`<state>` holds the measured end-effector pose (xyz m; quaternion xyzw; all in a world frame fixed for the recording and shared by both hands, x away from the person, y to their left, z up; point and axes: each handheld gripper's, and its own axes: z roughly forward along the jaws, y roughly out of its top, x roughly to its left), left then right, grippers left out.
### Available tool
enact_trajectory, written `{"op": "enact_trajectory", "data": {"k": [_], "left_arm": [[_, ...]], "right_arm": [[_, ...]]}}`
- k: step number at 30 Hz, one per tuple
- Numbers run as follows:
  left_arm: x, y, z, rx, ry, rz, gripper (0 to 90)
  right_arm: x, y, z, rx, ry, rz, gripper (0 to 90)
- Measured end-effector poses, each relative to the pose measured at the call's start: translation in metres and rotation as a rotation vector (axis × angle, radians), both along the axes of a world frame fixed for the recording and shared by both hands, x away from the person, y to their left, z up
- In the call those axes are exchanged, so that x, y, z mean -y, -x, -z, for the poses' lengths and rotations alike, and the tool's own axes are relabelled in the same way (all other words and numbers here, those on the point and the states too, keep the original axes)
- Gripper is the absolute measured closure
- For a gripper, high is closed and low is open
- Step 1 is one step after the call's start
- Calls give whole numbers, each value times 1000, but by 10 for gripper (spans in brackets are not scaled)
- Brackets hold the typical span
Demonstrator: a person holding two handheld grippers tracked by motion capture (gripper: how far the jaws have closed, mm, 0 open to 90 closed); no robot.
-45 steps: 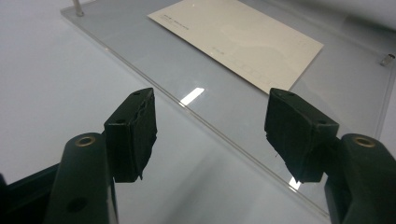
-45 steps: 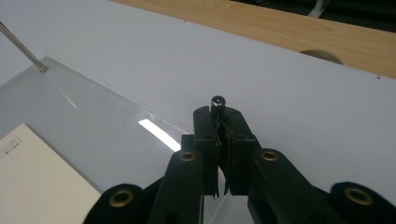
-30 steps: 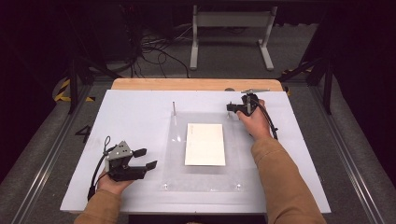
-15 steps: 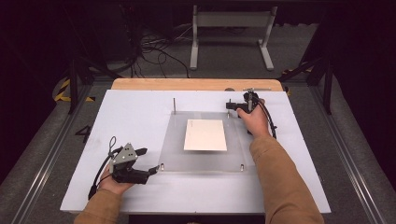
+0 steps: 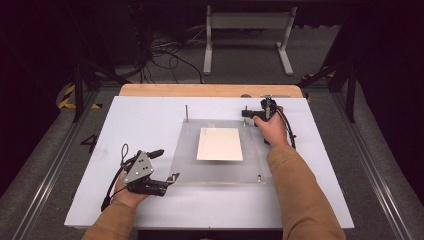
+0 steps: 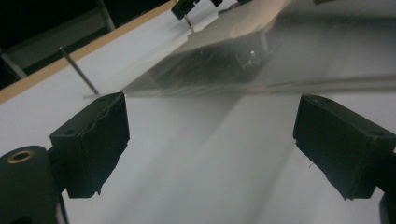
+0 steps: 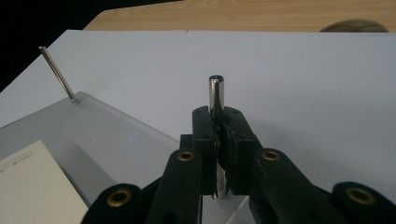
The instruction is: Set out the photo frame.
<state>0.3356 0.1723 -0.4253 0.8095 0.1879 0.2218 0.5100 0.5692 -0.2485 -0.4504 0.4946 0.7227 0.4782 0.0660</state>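
While the high view looks down on the white desk (image 5: pixel 150 125), the clear square acrylic plate (image 5: pixel 220 172) lies flat at its middle with a cream rectangular card (image 5: pixel 220 144) under or on it. The left gripper (image 5: pixel 167 180) sits at the plate's near left corner; the right gripper (image 5: pixel 246 114) is at the far right corner.

In the left gripper view, the matte black jaws have just been opening and stand spread, nothing between them, the glossy plate edge just ahead.

In the right gripper view, the jaws are pinching a slim polished steel pin (image 7: pixel 215 95) standing upright; a second thin steel pin (image 7: pixel 58 74) leans at the plate's far corner. Smooth metal could slip or tilt in that pinch and jam in its hole.
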Motion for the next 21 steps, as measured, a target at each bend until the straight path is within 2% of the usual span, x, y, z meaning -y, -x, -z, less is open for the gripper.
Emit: {"op": "enact_trajectory", "data": {"k": [2,4,5,9,11,15,19,21], "left_arm": [[3,0,-1,13,32,38,112],[6,-1,-1,23,34,59,112],[7,-1,-1,18,49,71,110],[13,-1,-2,63,58,89,115],[16,-1,-2,72,57,93,130],[16,-3,-2,48,90,102,188],[16,-4,-2,38,93,113,278],[17,-5,-1,28,89,137,345]], "right_arm": [[0,0,1,-4,-11,-3,842],[1,0,2,-8,-15,-5,840],[0,0,2,-7,-11,-4,840],[-1,1,3,-11,-7,2,839],[-1,1,3,-13,-7,2,838],[-3,2,4,-10,8,2,837],[-3,2,5,-10,11,1,836],[-5,2,4,-12,20,6,834]]}}
